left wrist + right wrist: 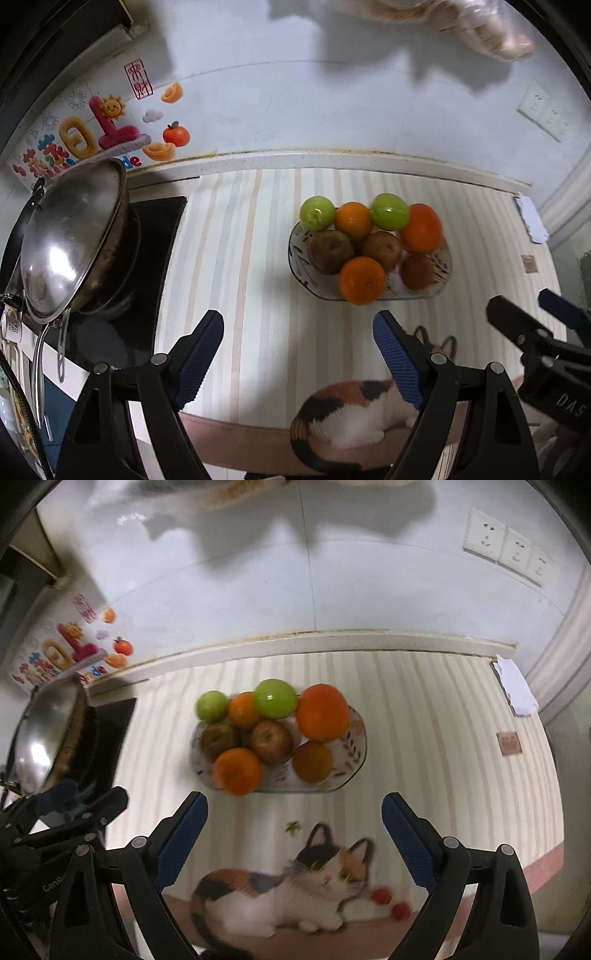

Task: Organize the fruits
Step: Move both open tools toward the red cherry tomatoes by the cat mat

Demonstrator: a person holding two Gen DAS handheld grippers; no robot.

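Observation:
A patterned glass plate [441, 286] [356, 755] on the striped mat holds several fruits: two green apples [317, 213] [275, 698], oranges [362, 280] [238, 771] and brown fruits [330, 252] [270, 740]. My left gripper [299, 338] is open and empty, hovering near of the plate and to its left. My right gripper [293, 818] is open and empty, just in front of the plate. In the left wrist view the right gripper's fingers [517, 328] show at the right edge.
A steel wok [74, 236] [44, 734] sits on a black hob [147, 243] at the left. The mat has a printed cat [280, 890] near the front edge. A wall with stickers [92, 129] and sockets [506, 546] stands behind. White paper [515, 686] lies far right.

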